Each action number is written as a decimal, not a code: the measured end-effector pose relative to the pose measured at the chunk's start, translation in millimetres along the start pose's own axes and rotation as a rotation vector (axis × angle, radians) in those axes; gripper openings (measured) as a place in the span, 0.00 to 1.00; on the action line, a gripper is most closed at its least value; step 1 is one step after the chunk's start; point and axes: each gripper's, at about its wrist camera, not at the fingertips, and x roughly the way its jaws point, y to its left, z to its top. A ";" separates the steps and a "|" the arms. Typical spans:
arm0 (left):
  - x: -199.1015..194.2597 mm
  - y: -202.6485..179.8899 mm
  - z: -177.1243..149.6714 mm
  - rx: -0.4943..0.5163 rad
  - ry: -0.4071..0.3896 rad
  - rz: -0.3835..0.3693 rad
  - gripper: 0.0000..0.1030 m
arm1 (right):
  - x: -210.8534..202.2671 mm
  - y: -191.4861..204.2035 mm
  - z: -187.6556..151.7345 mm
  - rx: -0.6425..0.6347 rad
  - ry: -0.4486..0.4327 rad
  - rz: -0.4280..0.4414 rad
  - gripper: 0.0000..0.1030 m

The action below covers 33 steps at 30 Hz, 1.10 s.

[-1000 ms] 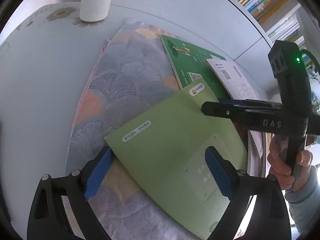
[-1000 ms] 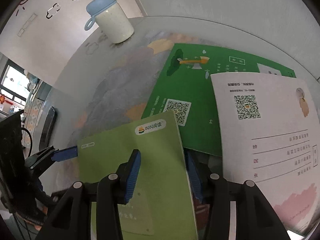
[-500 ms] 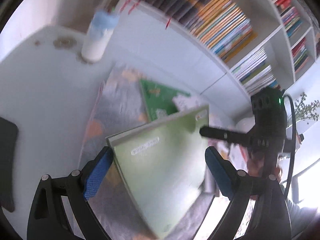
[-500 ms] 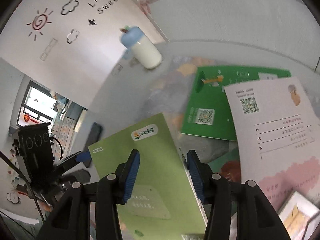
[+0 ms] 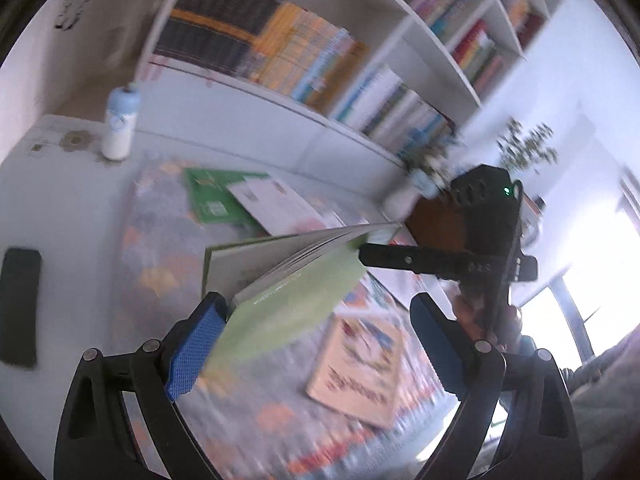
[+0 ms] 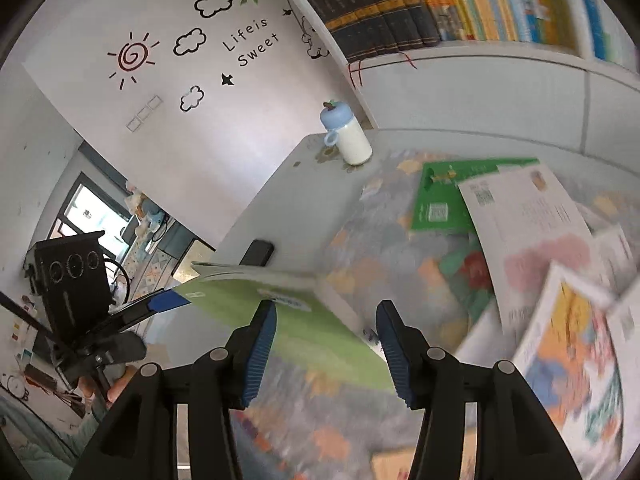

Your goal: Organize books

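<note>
A thin light-green book (image 5: 288,300) is lifted off the table and tilted, its pages fanning a little. It sits between the wide-open jaws of my left gripper (image 5: 316,344), its corner against the left blue pad (image 5: 196,344). My right gripper (image 6: 326,344) also stands open around the same book (image 6: 288,320), with the book's edges near both pads. In the left wrist view the right gripper's finger (image 5: 404,258) touches the book's far corner. A dark green book (image 6: 440,196), a white booklet (image 6: 528,216) and several colourful books (image 6: 576,336) lie on the patterned cloth.
A white bottle with a blue lid (image 6: 346,136) stands at the table's far corner. A black phone (image 5: 18,304) lies on the white table left of the cloth. A wall bookshelf full of books (image 5: 320,60) rises behind the table. A potted plant (image 5: 524,152) stands at the right.
The green book has been raised from lying flat on the cloth to held up and tilted in the air. Both grippers have lifted and tipped upward, so the bookshelf now shows.
</note>
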 end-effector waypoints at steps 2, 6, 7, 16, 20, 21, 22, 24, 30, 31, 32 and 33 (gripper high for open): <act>-5.7 -13.5 -18.3 0.004 0.025 -0.014 0.88 | -16.8 6.0 -25.3 0.006 0.010 -0.002 0.51; -16.7 -34.0 -64.7 -0.022 0.086 -0.042 0.88 | -37.2 18.5 -76.9 -0.011 0.043 -0.022 0.52; -21.0 -36.8 -77.5 -0.039 0.096 -0.045 0.88 | -42.7 22.5 -94.4 -0.018 0.056 -0.028 0.52; -66.9 -18.9 -162.9 -0.231 0.077 0.122 0.88 | -35.9 31.3 -214.4 -0.011 0.155 -0.135 0.52; -78.1 -1.2 -177.1 -0.319 0.031 0.199 0.88 | -19.8 11.9 -247.0 0.082 0.183 -0.167 0.52; -80.4 5.3 -177.1 -0.342 0.016 0.241 0.88 | -17.7 8.8 -253.4 0.091 0.193 -0.180 0.52; -81.3 12.5 -174.7 -0.356 0.010 0.280 0.88 | -17.0 6.7 -259.3 0.099 0.202 -0.187 0.52; -79.1 25.2 -164.9 -0.363 0.002 0.371 0.89 | -18.3 4.3 -266.1 0.113 0.209 -0.197 0.52; -72.0 87.2 -108.5 -0.369 -0.055 0.597 0.89 | -31.2 12.7 -260.5 0.123 0.171 -0.248 0.59; -69.7 95.1 -99.7 -0.351 -0.056 0.631 0.89 | -30.7 15.1 -255.6 0.129 0.161 -0.262 0.60; -63.5 106.3 -87.8 -0.321 -0.043 0.678 0.89 | -27.2 17.5 -249.7 0.141 0.155 -0.274 0.60; -59.6 113.4 -81.8 -0.306 -0.034 0.698 0.90 | -23.4 17.4 -245.0 0.157 0.150 -0.283 0.60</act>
